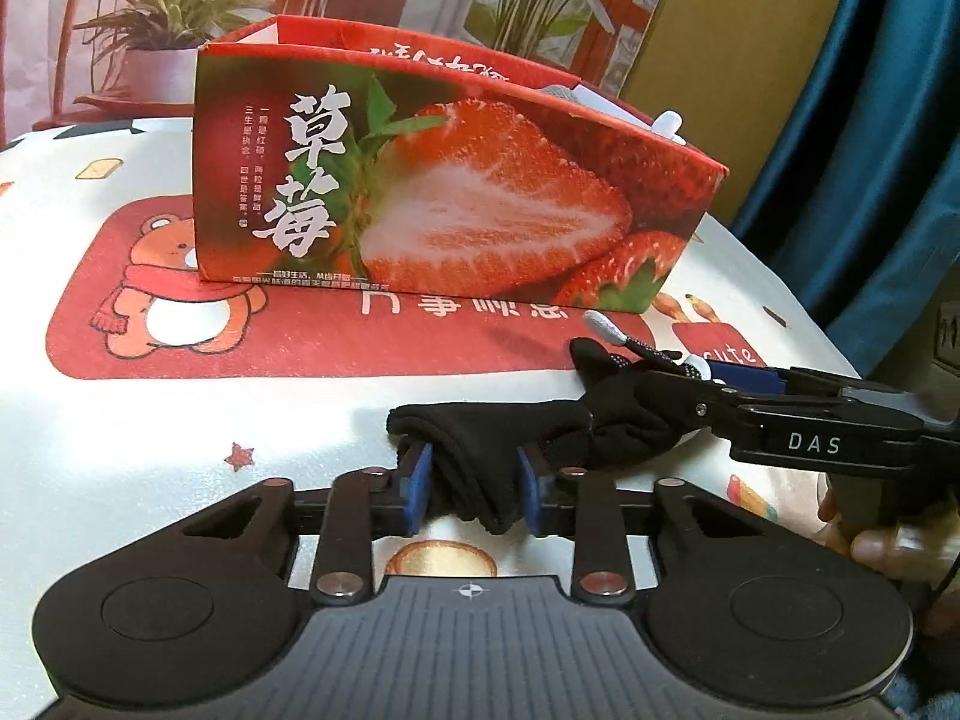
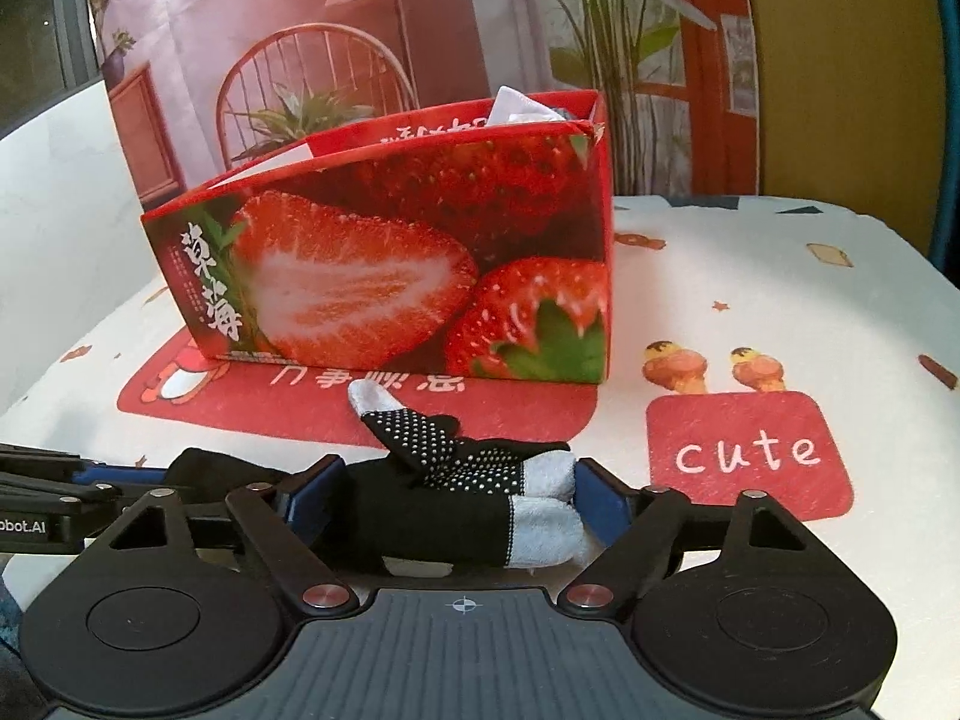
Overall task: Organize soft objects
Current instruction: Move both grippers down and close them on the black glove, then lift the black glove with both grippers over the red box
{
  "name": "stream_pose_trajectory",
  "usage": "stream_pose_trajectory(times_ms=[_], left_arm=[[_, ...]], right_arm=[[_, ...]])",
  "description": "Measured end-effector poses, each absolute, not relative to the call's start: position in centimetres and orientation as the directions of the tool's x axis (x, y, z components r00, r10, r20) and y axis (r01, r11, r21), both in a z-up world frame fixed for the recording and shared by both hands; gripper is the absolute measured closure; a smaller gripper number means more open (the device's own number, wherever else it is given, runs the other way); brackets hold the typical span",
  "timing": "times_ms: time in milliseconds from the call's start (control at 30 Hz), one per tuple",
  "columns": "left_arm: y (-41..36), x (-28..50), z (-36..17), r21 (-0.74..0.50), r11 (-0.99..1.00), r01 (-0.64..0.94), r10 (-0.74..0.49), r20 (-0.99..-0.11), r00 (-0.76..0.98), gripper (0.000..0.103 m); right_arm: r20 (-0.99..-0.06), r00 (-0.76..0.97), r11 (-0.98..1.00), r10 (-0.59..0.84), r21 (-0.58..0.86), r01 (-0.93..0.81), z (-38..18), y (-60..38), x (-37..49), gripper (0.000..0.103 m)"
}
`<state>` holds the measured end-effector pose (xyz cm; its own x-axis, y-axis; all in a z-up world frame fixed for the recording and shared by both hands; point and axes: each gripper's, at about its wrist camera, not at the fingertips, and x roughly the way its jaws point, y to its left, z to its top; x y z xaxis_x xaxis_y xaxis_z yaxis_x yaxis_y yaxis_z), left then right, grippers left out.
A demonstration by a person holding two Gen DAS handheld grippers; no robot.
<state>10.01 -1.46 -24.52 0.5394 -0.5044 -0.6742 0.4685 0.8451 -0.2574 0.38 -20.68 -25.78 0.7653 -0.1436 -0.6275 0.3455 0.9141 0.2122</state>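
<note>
One "cute" patch [image 2: 747,455] beside strawberry box [image 2: 384,276], "草莓".

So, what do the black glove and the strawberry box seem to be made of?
Black glove: apparently knitted fabric, matte; it folds limply, has white grip dots and grey-white fingertips. Strawberry box: probably glossy printed cardboard, with sharp folded edges and thin walls.

Left claw [image 1: 474,480] pinches black glove [image 1: 480,438] lying before strawberry box [image 1: 456,180].

The strawberry box [image 2: 384,264] blocked the way straight ahead, but the tablecloth [image 2: 810,312] right of it lay wide open.
</note>
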Motion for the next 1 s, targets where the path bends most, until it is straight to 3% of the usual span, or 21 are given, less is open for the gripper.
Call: stream_pose_trajectory(times_ms=[267, 433, 500, 767, 900, 1000], left_arm=[[-1.3, 10.1, -24.8, -0.260, 0.850, 0.457, -0.499, -0.674, 0.544, 0.080], [-1.2, 10.0, -24.9, -0.251, 0.857, 0.450, -0.488, -0.677, 0.551, 0.082], [-1.0, 10.0, -24.9, -0.254, 0.861, 0.441, -0.484, -0.677, 0.554, 0.082], [-1.0, 10.1, -25.1, -0.253, 0.861, 0.442, -0.483, -0.678, 0.554, 0.082], [-1.0, 10.0, -24.9, -0.255, 0.854, 0.453, -0.494, -0.669, 0.555, 0.088], [-0.9, 9.8, -24.3, -0.243, 0.856, 0.455, -0.493, -0.649, 0.580, 0.090]], right_arm=[[-0.623, 0.772, 0.915, -0.124, 0.229, 0.333, -25.9, -20.7, 0.4, 0.035], [-0.618, 0.776, 0.911, -0.126, 0.237, 0.337, -25.8, -20.8, 0.2, 0.055], [-0.617, 0.776, 0.905, -0.128, 0.247, 0.346, -25.7, -21.1, 0.1, 0.068], [-0.630, 0.770, 0.902, -0.100, 0.270, 0.338, -26.2, -21.1, 0.2, 0.075], [-0.627, 0.775, 0.911, -0.079, 0.270, 0.311, -26.1, -20.6, 0.4, 0.090], [-0.618, 0.782, 0.921, -0.078, 0.256, 0.294, -25.6, -20.2, 0.5, 0.092]])
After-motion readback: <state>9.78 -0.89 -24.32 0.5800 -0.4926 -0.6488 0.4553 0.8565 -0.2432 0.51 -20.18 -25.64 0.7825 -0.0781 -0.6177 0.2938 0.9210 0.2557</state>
